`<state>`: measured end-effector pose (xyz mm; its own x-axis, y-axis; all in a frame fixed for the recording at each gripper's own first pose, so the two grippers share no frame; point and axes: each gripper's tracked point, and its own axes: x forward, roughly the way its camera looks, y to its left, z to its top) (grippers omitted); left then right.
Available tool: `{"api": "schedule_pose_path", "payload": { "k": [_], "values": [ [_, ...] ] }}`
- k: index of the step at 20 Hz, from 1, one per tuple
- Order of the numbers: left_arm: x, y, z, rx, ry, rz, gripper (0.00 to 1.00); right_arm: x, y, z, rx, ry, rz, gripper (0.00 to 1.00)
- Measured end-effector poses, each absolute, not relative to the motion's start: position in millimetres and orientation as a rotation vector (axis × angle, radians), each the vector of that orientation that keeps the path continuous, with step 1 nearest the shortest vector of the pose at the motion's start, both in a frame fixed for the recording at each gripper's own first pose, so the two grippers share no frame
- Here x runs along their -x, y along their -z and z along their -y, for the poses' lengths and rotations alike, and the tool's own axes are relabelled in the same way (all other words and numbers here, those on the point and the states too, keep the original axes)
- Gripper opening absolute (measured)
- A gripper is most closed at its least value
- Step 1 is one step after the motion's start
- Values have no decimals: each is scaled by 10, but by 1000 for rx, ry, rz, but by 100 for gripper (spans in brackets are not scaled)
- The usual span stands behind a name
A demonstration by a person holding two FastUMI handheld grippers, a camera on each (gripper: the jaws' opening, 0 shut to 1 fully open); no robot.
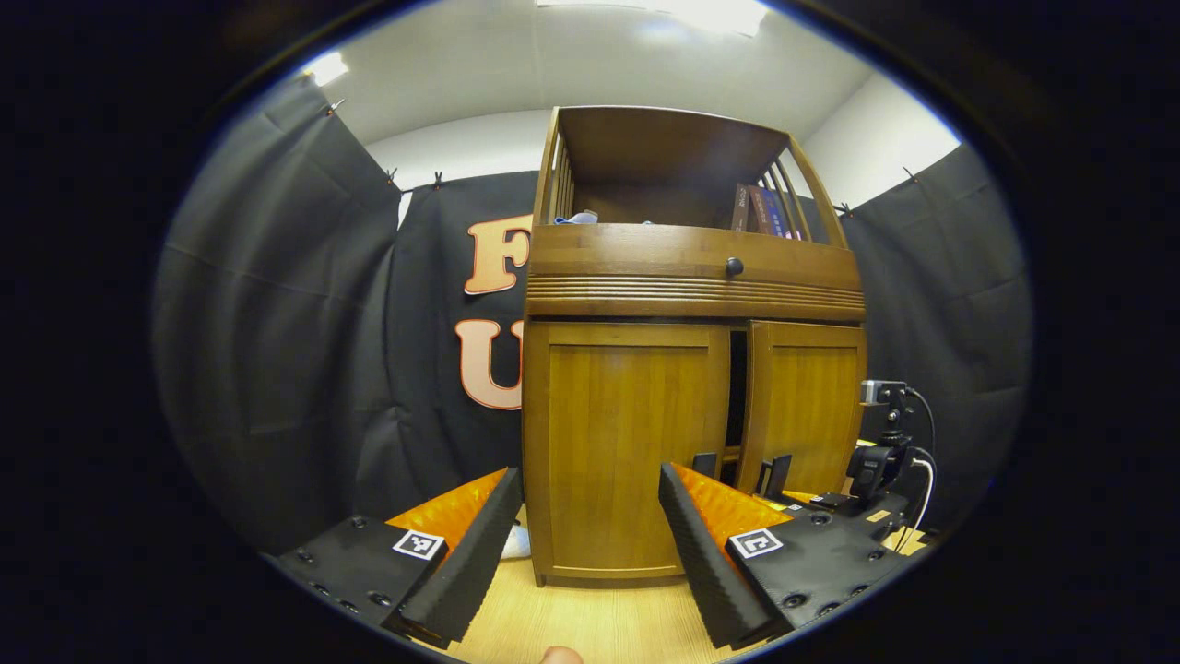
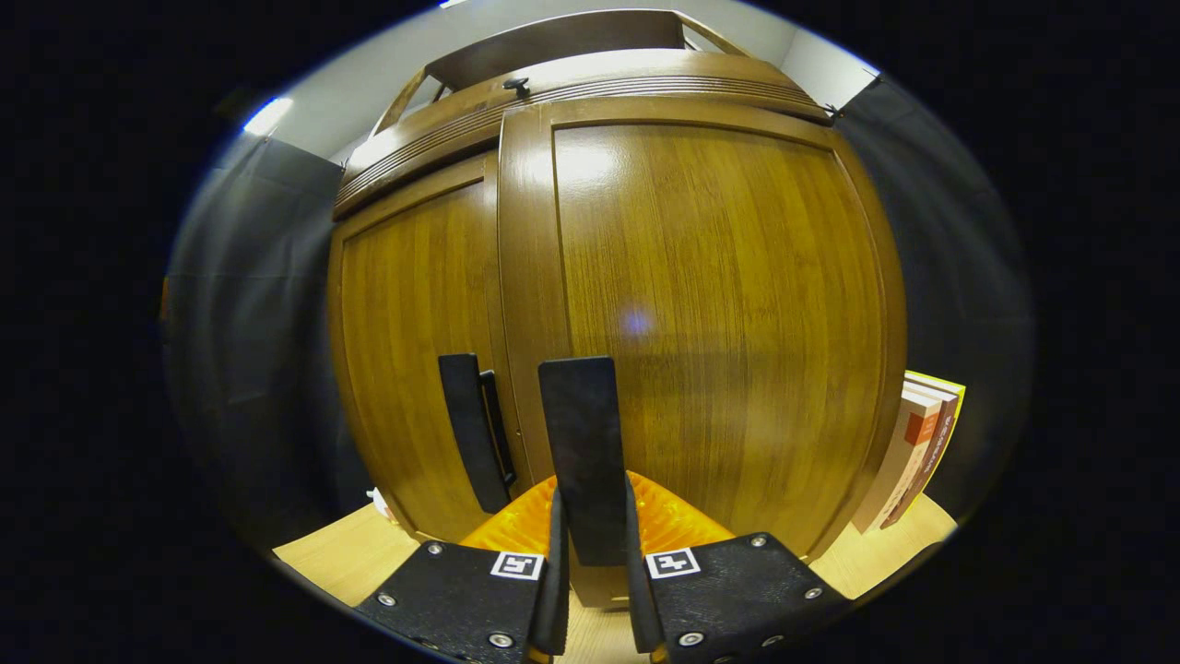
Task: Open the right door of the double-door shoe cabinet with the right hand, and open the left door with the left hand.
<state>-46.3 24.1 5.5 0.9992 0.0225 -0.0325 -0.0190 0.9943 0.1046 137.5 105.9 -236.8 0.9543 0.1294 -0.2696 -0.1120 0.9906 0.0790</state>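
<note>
Light wooden tabletop, pale grain, carries everything. Shoe cabinet stands upright directly on it, base flush to the surface. Small white object lies on the tabletop at the cabinet's lower left corner; cannot identify it. In the right gripper view, books stand on the tabletop, leaning against the cabinet's right side.

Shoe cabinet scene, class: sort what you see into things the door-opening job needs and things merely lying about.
Job:
right door, ajar
its handle, clamped in right gripper
left door, closed
its handle
left gripper, open

Lying about:
books beside the cabinet
books on the top shelf
drawer knob
</note>
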Motion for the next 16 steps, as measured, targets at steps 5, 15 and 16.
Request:
{"api": "schedule_pose_path", "payload": {
  "k": [5, 15, 16],
  "values": [
    [539, -59, -169, -93, -8, -28, 94, -1074, 2293, -953, -67, -115, -253, 24],
    [726, -43, -98, -86, 6, -32, 94, -503, 2156, -655, -60, -109, -251, 23],
    [744, -48, -93, -89, 7, -29, 94, -450, 2132, -626, -56, -109, -249, 23]
  ]
}}
